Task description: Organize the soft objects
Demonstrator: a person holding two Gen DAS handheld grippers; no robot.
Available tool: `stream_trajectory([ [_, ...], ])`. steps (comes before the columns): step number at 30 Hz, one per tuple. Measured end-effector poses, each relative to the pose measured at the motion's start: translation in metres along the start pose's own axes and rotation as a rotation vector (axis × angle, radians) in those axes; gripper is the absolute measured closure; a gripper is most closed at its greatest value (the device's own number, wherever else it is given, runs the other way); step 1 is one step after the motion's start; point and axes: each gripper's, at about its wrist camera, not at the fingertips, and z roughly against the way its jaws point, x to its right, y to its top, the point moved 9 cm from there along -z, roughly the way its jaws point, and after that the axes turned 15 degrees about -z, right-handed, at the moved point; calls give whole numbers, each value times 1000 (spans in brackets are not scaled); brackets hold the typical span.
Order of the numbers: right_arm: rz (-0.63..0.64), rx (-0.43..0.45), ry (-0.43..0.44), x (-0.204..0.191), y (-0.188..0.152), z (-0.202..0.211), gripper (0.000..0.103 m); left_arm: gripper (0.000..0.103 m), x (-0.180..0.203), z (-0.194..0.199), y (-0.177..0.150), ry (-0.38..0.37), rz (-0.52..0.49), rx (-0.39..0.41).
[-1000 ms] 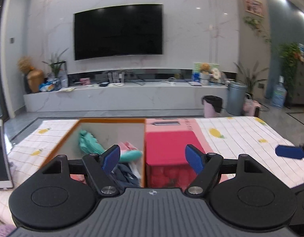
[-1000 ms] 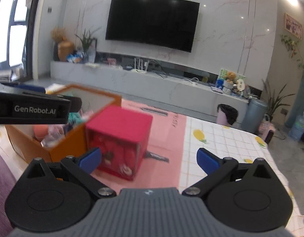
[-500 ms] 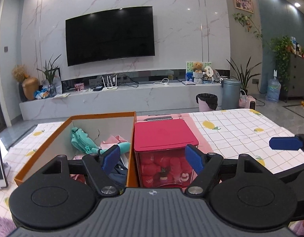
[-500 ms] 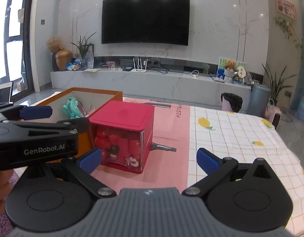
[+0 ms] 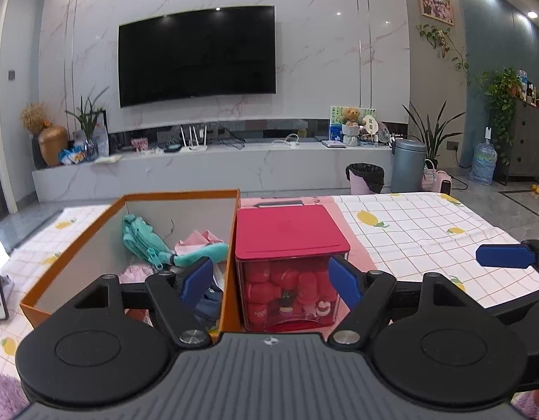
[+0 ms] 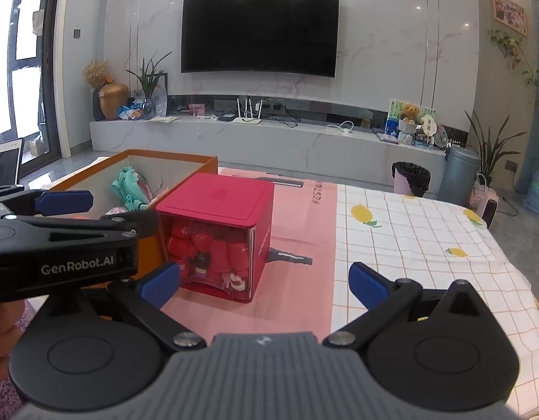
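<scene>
An orange cardboard box [image 5: 76,241] [image 6: 94,169] sits on the table and holds soft items: a teal pouch [image 5: 143,241] [image 6: 127,189], pink cloth [image 5: 195,239] and dark blue fabric [image 5: 208,301]. Beside its right wall stands a red-lidded clear cube [image 5: 290,238] [image 6: 220,203] full of red pieces. My left gripper [image 5: 271,281] hovers open just before both containers, nothing between its blue pads. My right gripper [image 6: 264,283] is open too, over the pink mat [image 6: 297,231], to the right of the cube.
The table carries a white checked cloth with lemon prints [image 6: 420,231] on its right side. A dark pen-like object [image 6: 290,257] lies on the mat by the cube. A tablet [image 6: 5,164] stands at the far left. Behind are a TV wall, bins and plants.
Both views have steadied and dropped slightly, so the box and cube now sit sharper and fuller in frame. The right gripper has rolled level. Both grippers stay open and empty.
</scene>
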Motion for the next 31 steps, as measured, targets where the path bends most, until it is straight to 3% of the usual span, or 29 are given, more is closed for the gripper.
stream_trajectory([
  [11, -6, -17, 2, 1, -1, 0, 3, 15, 1, 0, -2, -35, 35, -11],
  [31, 3, -31, -5, -1, -2, -1, 3, 15, 1, -1, -5, -20, 15, -20],
])
